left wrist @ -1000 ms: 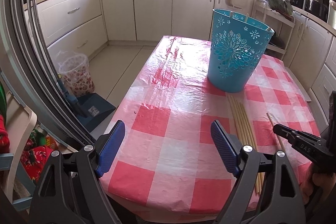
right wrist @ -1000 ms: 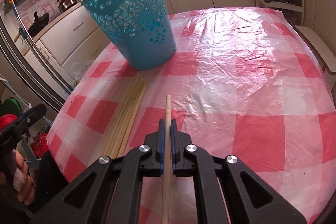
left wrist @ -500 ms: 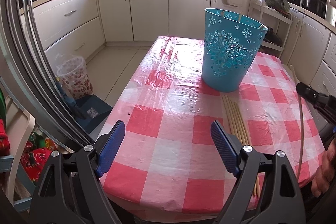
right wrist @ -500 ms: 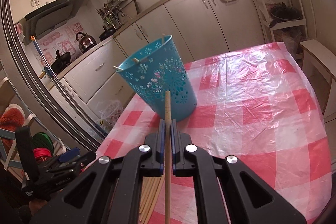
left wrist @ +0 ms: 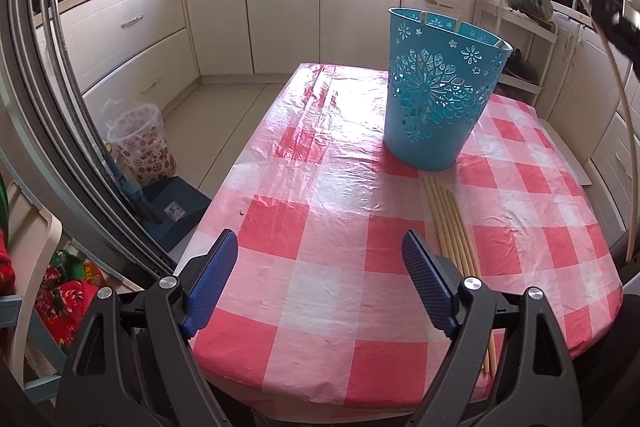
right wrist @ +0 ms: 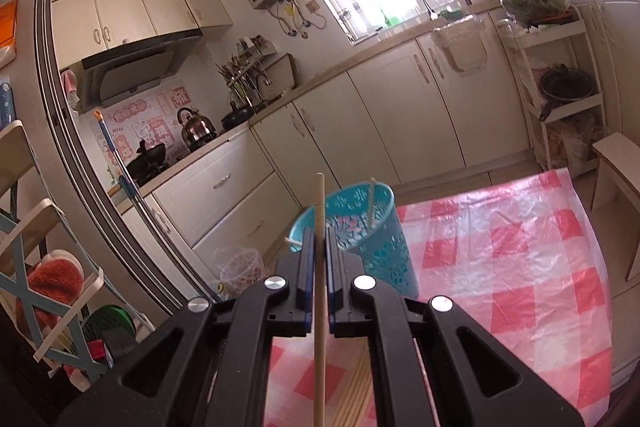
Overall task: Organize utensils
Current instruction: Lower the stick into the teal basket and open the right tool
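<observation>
A blue perforated basket [left wrist: 440, 95] stands on the red-checked table [left wrist: 320, 227] and holds a few wooden chopsticks [right wrist: 372, 203]. Several more chopsticks [left wrist: 452, 223] lie in a row in front of it. My right gripper [right wrist: 320, 239] is shut on one chopstick [right wrist: 319, 287], held high above the table with the basket [right wrist: 372, 247] below and ahead. In the left wrist view it is blurred at the upper right [left wrist: 612, 15], the chopstick [left wrist: 628, 131] hanging down. My left gripper [left wrist: 320, 267] is open and empty over the table's near edge.
A patterned waste bin [left wrist: 140, 143] and a blue dustpan [left wrist: 176, 211] stand on the floor left of the table. Kitchen cabinets [left wrist: 280, 7] run along the far wall. A white shelf rack [right wrist: 560, 83] stands at the right, and a stool [right wrist: 620, 195] by the table's far corner.
My right gripper has lifted the chopstick off the table and raised it high, tilting upward over the basket. My left gripper has stayed open and drawn back slightly.
</observation>
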The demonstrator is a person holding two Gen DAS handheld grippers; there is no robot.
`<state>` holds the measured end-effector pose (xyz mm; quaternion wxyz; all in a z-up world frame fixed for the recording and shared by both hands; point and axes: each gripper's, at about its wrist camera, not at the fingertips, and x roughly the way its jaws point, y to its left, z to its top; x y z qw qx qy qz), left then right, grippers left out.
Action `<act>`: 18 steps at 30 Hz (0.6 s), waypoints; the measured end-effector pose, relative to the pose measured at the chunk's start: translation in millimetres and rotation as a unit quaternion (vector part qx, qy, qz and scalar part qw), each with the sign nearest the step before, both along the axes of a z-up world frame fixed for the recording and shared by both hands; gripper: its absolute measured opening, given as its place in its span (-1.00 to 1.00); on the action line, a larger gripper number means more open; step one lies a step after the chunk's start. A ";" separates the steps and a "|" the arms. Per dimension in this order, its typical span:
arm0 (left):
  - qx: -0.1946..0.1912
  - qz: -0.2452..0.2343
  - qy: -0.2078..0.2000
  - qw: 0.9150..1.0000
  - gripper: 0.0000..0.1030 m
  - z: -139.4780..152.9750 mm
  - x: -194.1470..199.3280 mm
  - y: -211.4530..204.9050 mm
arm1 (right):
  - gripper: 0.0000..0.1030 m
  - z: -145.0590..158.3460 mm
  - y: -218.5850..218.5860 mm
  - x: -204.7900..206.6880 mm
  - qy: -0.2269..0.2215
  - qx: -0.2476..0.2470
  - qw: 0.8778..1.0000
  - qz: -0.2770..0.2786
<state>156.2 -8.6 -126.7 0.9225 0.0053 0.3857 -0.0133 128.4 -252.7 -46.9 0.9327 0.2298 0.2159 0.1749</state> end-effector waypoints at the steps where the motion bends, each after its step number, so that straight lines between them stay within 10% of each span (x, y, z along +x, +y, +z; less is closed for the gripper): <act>1: 0.000 0.000 0.001 1.000 0.56 -0.2 0.2 0.3 | -0.88 8.2 1.7 3.2 -0.012 0.002 1.000 -0.003; 10: -0.008 0.006 0.009 1.000 0.56 -4.6 4.1 6.4 | -0.88 63.8 20.9 66.6 -0.111 0.003 0.990 -0.082; 18: -0.018 0.025 0.016 0.999 0.56 -5.3 11.7 20.2 | -0.88 32.8 44.9 138.9 -0.085 -0.082 0.985 -0.126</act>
